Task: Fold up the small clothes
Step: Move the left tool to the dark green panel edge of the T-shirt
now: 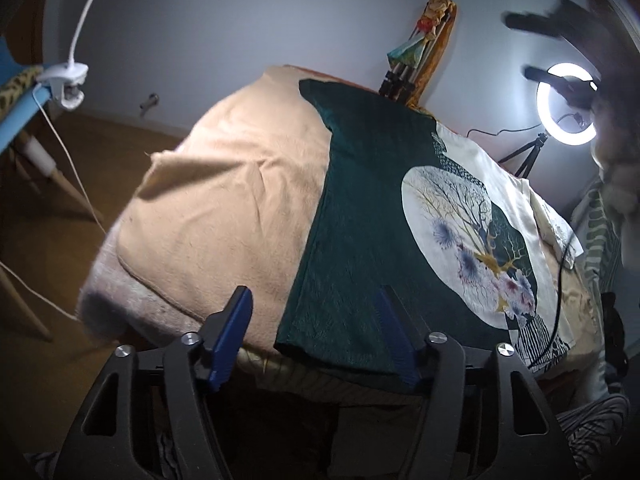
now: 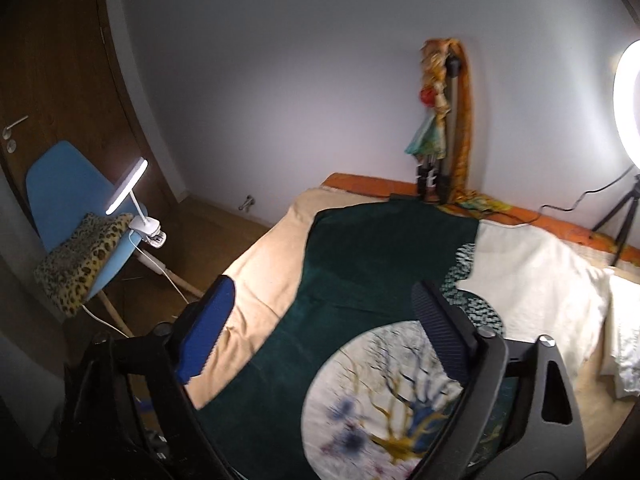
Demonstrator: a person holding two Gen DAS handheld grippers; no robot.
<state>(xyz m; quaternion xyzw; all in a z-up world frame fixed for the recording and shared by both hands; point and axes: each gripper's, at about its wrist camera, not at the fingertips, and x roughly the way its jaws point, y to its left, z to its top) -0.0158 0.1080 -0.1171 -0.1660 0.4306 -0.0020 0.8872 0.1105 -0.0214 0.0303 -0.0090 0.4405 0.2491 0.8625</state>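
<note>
The dark green cloth with a round white tree print [image 1: 360, 208] lies spread flat on the peach fleece blanket [image 1: 224, 200] covering my bed. My left claw [image 1: 316, 332] hangs over its near hem, jaws apart, nothing gripped. My right claw [image 2: 324, 336] hovers above the print, jaws wide and empty, beside a cream cloth [image 2: 532, 276].

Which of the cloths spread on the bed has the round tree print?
The dark green garment, lying between the plain beige blanket and the plain cream cloth. Only it carries the pale circle with branches.
</note>
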